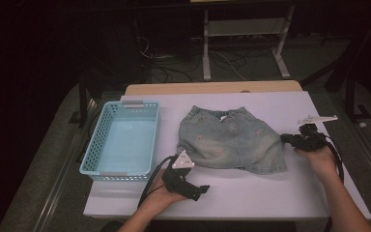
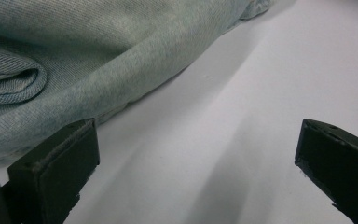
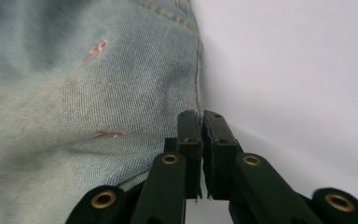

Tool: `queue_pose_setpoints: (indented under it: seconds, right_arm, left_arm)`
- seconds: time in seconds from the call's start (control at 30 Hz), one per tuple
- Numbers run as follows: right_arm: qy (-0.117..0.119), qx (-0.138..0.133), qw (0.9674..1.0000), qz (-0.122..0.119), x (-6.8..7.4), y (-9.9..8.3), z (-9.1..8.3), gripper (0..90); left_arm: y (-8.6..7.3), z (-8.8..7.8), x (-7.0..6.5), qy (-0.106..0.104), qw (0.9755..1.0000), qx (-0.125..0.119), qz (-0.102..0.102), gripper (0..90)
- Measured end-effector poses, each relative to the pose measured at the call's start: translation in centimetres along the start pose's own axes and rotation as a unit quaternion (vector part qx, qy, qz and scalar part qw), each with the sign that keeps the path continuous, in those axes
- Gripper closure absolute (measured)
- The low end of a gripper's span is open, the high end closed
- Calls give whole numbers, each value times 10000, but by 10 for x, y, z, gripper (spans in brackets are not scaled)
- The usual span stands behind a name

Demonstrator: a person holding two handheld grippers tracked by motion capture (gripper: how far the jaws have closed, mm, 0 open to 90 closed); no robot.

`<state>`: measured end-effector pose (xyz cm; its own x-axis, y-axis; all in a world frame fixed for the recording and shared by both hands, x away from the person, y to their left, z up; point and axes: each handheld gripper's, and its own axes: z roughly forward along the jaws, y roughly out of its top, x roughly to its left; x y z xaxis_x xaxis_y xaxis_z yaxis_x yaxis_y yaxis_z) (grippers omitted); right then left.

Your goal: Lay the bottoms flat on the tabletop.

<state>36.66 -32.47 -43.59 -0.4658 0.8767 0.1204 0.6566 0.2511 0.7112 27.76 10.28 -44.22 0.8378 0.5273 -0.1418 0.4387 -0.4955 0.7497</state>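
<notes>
A pair of light blue denim shorts (image 1: 232, 140) with small pink marks lies spread flat in the middle of the white table (image 1: 251, 193). My right gripper (image 1: 290, 138) is at the shorts' right edge. In the right gripper view its jaws (image 3: 201, 116) are pressed together on the side seam of the denim (image 3: 98, 107). My left gripper (image 1: 195, 189) rests on the table in front of the shorts' lower left corner. Its jaws (image 2: 196, 154) stand wide apart over bare table, with the folded denim hem (image 2: 74, 70) just beyond the left jaw.
A light blue plastic basket (image 1: 96, 140) stands at the table's left side, with nothing in it. A white hanger-like piece (image 1: 317, 118) lies at the right rear, behind my right hand. Beyond the table are a wooden edge (image 1: 212, 88), cables and a metal stand on the floor.
</notes>
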Motion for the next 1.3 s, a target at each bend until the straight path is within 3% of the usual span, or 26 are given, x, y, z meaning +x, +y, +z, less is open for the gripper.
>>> queue_pose_setpoints:
  seconds: [0.13,0.2,0.27,0.33,0.5,0.77,0.9,1.07,1.3]
  right_arm:
    - [-48,147,9999,46,-1,-4,11,769]
    - [-100,94,9999,87,-1,-3,7,675]
    - [-58,-82,9998,149,0,-3,-5,658]
    - [21,-162,9998,139,3,-5,-17,706]
    - [205,-16,9997,-97,16,-17,-41,834]
    - [501,415,9974,-317,34,-39,-46,870]
    - [760,350,9952,-515,48,-41,-45,866]
    - [847,292,9934,-722,63,-37,-39,773]
    - [829,460,9937,-597,58,-42,-31,579]
  left_arm:
    - [0,0,0,-1,10000,2,-3,0]
    - [0,0,1,3,10000,-1,-6,0]
    - [0,0,1,6,10000,-6,-11,0]
    - [0,-1,1,11,10000,-1,-5,0]
    - [0,-1,1,25,10000,-4,-12,0]
    - [0,-1,1,31,10000,-16,-22,0]
    - [0,-1,1,28,10000,-8,-15,0]
    - [0,0,1,21,10000,2,-18,0]
    - [0,0,1,18,10000,23,-14,0]
